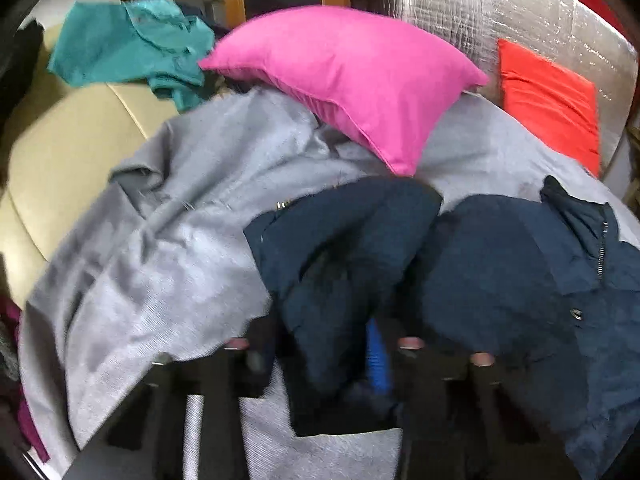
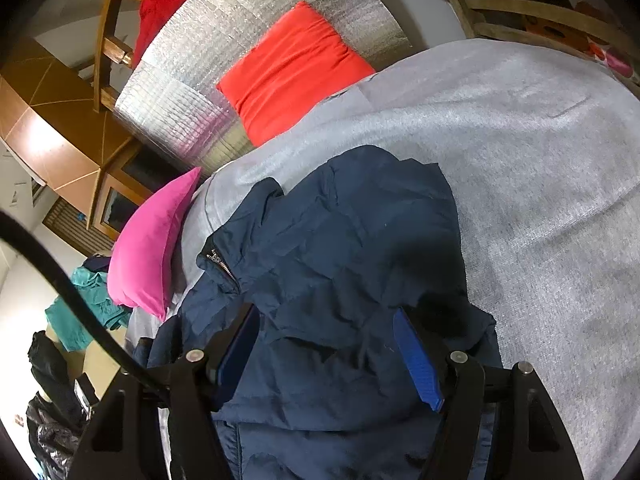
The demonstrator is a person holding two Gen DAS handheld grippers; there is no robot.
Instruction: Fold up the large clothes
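Navy jacket is down on the grey blanket, bunched and creased, collar and zip turned toward the pink pillow; that soft flat spread looks like the working surface, which is likely why the garment lies there and not on the cluttered side.

Right gripper sits low over the near part of the jacket, blue pads spread wide with cloth between them and no pinch on it — jaws apart, ready to bite a fold, I'd say; whether the pads actually touch the fabric I cannot tell.

Left wrist view now: left gripper is buried in dark cloth, a ridge of navy bunched up right between the fingers; only a sliver of blue pad shows; closed on the jacket or just nosed into it — cannot tell.

Orange cushion leans on the silver foil panel at the back, teal garment is heaped on the cream sofa, both apart from the jacket; my read — folding has barely started, since the jacket is not yet laid flat.
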